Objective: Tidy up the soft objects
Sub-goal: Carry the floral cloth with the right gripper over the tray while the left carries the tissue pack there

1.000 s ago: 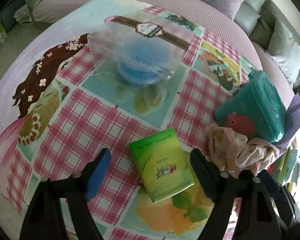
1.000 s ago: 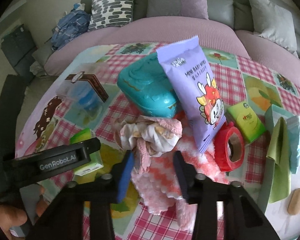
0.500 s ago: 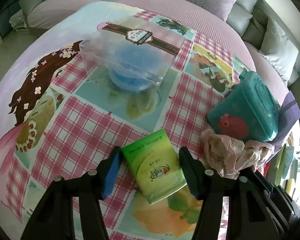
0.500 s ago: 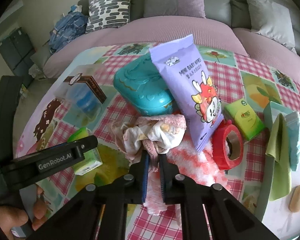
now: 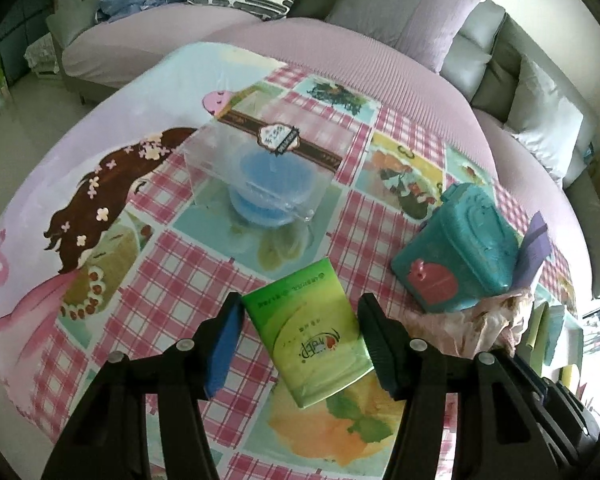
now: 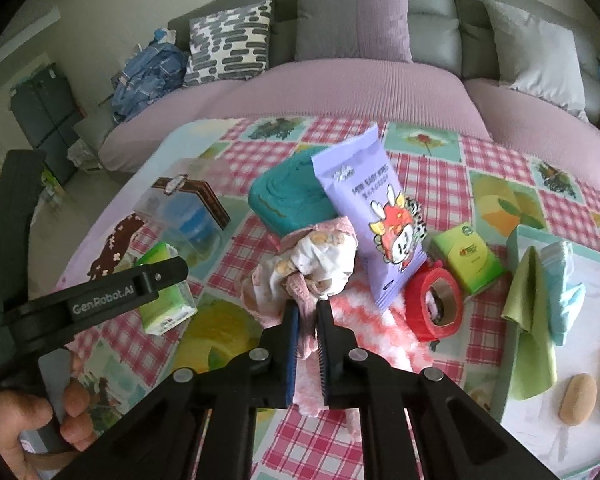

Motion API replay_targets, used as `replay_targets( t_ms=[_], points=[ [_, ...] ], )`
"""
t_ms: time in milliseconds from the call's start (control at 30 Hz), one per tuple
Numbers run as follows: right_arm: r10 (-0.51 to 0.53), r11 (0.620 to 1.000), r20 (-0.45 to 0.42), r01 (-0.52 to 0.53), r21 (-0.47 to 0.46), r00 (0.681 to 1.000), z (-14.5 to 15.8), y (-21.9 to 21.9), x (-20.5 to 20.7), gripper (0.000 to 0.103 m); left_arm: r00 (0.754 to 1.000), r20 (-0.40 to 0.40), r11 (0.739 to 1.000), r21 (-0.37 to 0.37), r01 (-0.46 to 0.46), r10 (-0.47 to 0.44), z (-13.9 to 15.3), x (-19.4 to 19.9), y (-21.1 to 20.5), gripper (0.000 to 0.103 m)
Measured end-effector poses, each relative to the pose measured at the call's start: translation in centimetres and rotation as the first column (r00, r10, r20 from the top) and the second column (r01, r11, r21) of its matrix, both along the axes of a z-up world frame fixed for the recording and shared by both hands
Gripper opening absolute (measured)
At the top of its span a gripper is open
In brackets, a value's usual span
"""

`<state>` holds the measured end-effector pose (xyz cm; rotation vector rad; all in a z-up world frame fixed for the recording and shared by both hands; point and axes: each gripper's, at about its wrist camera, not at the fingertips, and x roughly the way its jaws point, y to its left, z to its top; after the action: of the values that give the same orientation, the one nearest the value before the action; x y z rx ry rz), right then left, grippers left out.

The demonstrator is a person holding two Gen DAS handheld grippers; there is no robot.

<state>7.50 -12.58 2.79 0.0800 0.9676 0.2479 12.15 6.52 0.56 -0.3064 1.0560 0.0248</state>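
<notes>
our right gripper (image 6: 308, 312) jaws pinch the limp pink-and-white crumpled cloth (image 6: 320, 260); it will sag. left gripper (image 5: 300, 332) jaws clasp the squashy green tissue pack (image 5: 308, 336) sides.

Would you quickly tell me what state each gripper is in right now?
Left gripper: closed on the green tissue pack.
Right gripper: shut on the pink crumpled cloth.
</notes>
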Motion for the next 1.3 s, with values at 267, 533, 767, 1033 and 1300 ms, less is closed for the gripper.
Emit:
replay_targets(
  t_ms=[267,533,767,1033,1300],
  points=[
    [-0.006,1.0,0.049,0.005,0.019,0.999,2.0,-0.9,-1.4,0.009,0.997,0.074,1.0,0.008,0.002,-0.002,2.6,-1.1,-0.4,0.06],
    [-0.037,0.998,0.09,0.033,0.048,0.995,3.8,-2.8,-2.4,0.009,0.99,0.139,0.999,0.03,0.026,-0.03,4.9,-1.9,-1.4,0.06],
    [-0.073,0.996,0.103,0.067,0.066,0.992,4.5,-4.5,-2.9,0.009,0.986,0.154,0.997,0.053,0.053,-0.061,5.6,-2.1,-2.8,0.06],
    [-0.147,0.986,0.138,0.134,0.102,0.979,6.1,-7.6,-4.0,0.009,0.978,0.181,0.992,0.089,0.088,-0.103,6.8,-2.7,-5.2,0.06],
    [-0.247,0.964,0.166,0.224,0.143,0.955,7.4,-12.1,-5.3,0.009,0.963,0.203,0.981,0.112,0.159,-0.18,8.1,-3.5,-10.0,0.06]
  ],
)
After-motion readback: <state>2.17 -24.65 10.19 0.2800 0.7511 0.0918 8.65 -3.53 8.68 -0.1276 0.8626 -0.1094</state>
